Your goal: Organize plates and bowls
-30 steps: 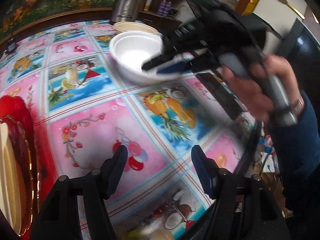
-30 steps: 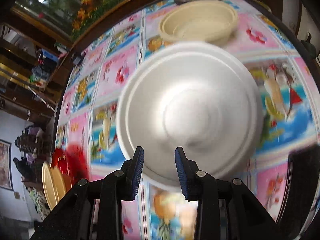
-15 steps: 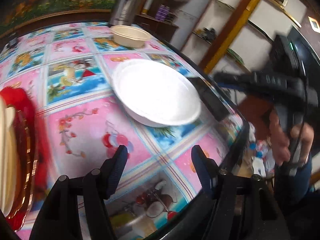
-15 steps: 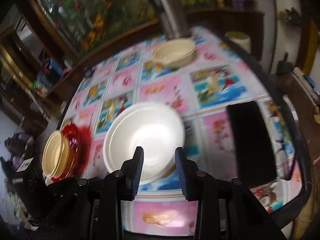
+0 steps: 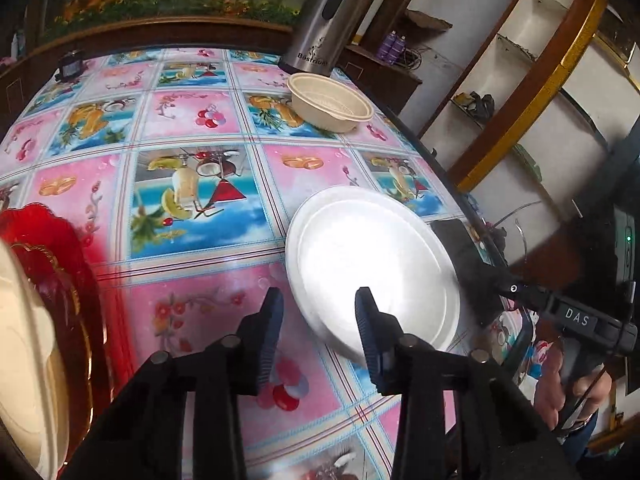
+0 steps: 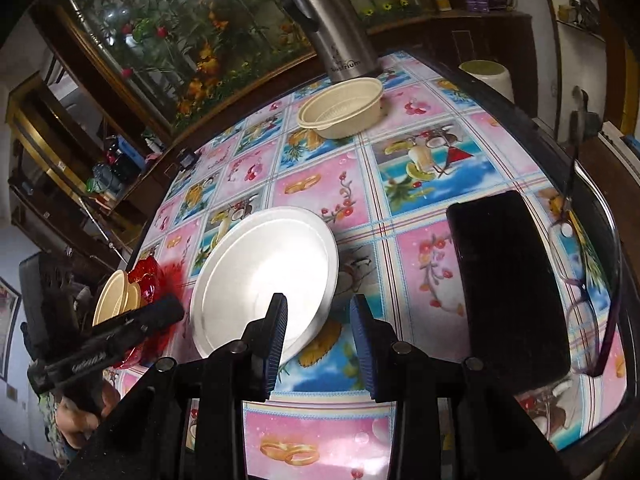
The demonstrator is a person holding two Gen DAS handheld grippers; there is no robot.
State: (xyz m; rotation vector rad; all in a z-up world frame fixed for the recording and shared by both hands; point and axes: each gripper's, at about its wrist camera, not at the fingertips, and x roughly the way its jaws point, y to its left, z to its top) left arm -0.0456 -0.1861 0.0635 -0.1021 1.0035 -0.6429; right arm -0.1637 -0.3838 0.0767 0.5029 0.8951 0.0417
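- While both grippers hang over the table, we see the white plate lying flat on the patterned cloth, near the table's edge and just beside a black phone.
- Our left gripper has just been closing; its jaws now stand narrow with nothing between them, the plate's rim lying below and beyond the tips.
- Our right gripper also stands narrow and holds nothing, its pads clear of the plate.
- We find a beige bowl well apart, at the far end by a steel flask.
- We see more beige dishes resting on a red tray at the table's side.
- Glasses lie past the phone.
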